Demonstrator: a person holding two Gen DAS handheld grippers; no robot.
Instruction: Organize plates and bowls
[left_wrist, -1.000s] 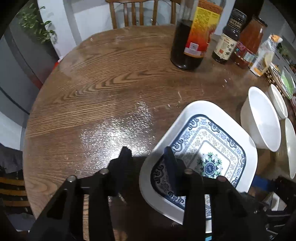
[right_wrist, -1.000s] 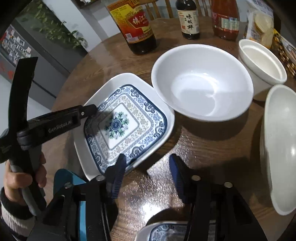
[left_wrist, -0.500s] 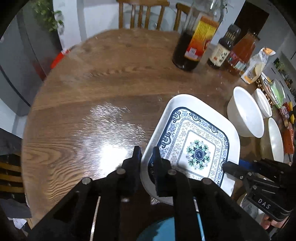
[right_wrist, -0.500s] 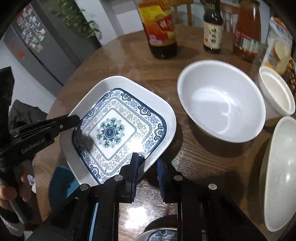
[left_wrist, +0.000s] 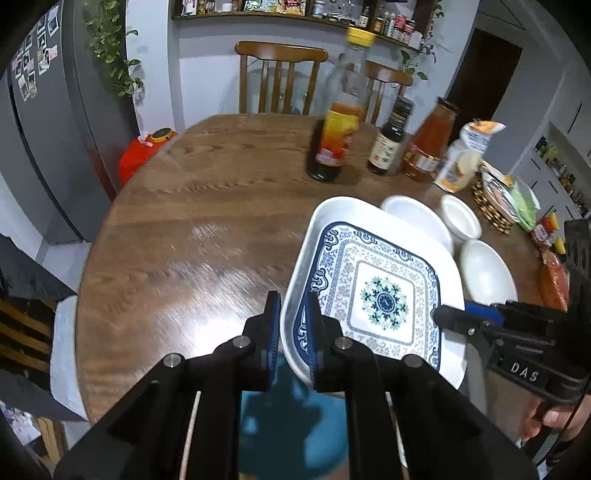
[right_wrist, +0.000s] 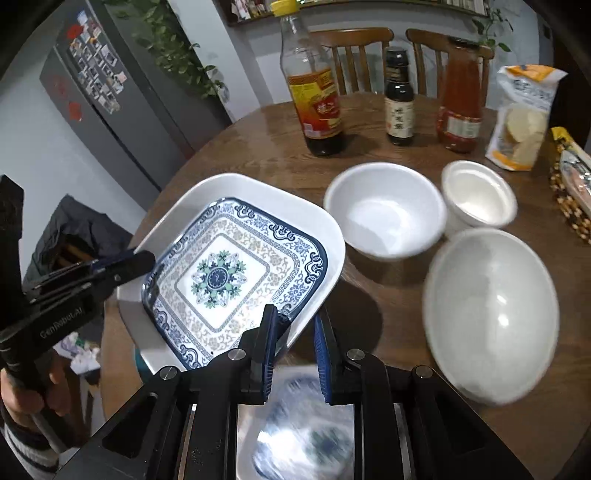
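Note:
A square white plate with a blue pattern (left_wrist: 384, 299) (right_wrist: 229, 273) is held above the round wooden table (left_wrist: 184, 229). My left gripper (left_wrist: 291, 332) is shut on its left rim. My right gripper (right_wrist: 293, 347) is shut on its right rim. Three white bowls stand to the right: a medium one (right_wrist: 386, 210), a small one (right_wrist: 478, 194) and a large one (right_wrist: 491, 314). A second patterned plate (right_wrist: 310, 435) shows blurred below the right gripper.
A tall sauce bottle (right_wrist: 316, 88), a dark bottle (right_wrist: 399, 99), a red sauce jar (right_wrist: 460, 99) and a snack bag (right_wrist: 521, 118) stand at the back of the table. A woven basket (right_wrist: 570, 184) is at the right edge. Chairs stand behind.
Both grippers closed on opposite rims of the patterned plate and lifted it off the table; both cameras rose and tilted up.

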